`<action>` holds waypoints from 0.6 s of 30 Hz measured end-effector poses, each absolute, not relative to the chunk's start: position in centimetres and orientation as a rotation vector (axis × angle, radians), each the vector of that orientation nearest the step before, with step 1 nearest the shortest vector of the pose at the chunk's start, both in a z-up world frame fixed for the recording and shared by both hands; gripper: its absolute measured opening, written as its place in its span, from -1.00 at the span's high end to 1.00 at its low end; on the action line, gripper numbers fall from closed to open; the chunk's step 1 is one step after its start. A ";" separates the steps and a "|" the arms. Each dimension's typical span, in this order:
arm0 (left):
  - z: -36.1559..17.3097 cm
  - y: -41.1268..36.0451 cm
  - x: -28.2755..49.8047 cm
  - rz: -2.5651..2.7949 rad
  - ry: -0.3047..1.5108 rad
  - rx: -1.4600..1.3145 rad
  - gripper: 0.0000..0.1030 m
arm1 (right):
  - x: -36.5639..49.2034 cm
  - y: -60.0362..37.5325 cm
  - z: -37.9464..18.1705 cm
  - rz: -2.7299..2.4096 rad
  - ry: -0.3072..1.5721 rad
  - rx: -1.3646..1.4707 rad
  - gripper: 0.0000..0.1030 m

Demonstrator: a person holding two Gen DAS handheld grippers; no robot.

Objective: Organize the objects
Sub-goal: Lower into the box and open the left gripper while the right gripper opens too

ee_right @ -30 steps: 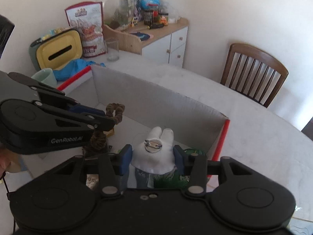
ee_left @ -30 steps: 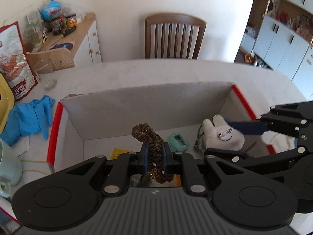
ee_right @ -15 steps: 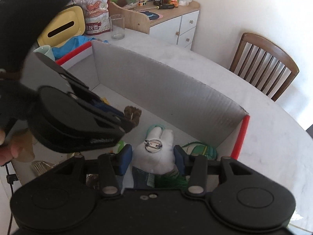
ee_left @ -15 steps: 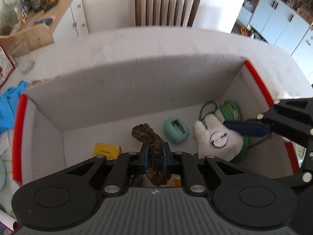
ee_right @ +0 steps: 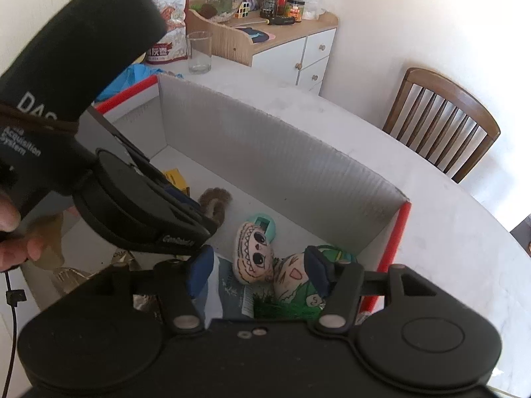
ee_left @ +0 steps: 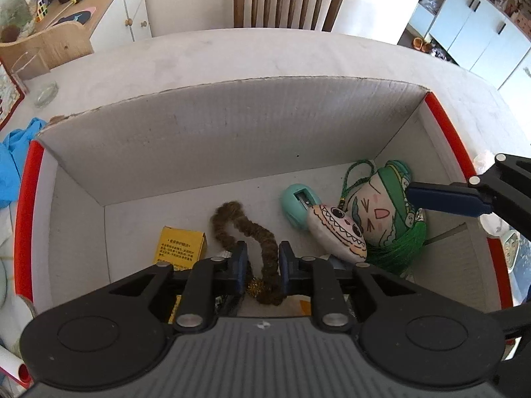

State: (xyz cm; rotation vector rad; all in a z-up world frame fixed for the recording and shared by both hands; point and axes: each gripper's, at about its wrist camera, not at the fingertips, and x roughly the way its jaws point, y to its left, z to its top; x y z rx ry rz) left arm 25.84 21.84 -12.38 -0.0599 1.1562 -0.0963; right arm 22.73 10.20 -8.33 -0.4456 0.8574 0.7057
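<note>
At lower centre of the cardboard box (ee_left: 232, 132), the left tongs (ee_left: 264, 267) stand released around a brown scrunchie (ee_left: 255, 232), while the right tongs (ee_right: 259, 273) gape empty above a shark-toothed plush (ee_right: 252, 257).

Inside the box (ee_left: 232, 132), the hair tie (ee_left: 252, 232) lies between the left gripper (ee_left: 264, 262) fingers, a small carton (ee_left: 181, 247) to its left, two plush charms (ee_left: 361, 229) to its right.

The left tool (ee_left: 263, 258) hides the brown scrunchie's (ee_left: 247, 229) lower end. The yellow box's (ee_left: 179, 247) print is too small to read. The right tool (ee_right: 257, 273) covers the green plush's (ee_right: 293, 282) lower part.
</note>
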 end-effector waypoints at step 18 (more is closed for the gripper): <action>-7.3 21.0 21.2 -0.088 1.011 -0.065 0.45 | 20.1 6.2 -4.0 0.714 0.792 -0.298 -0.22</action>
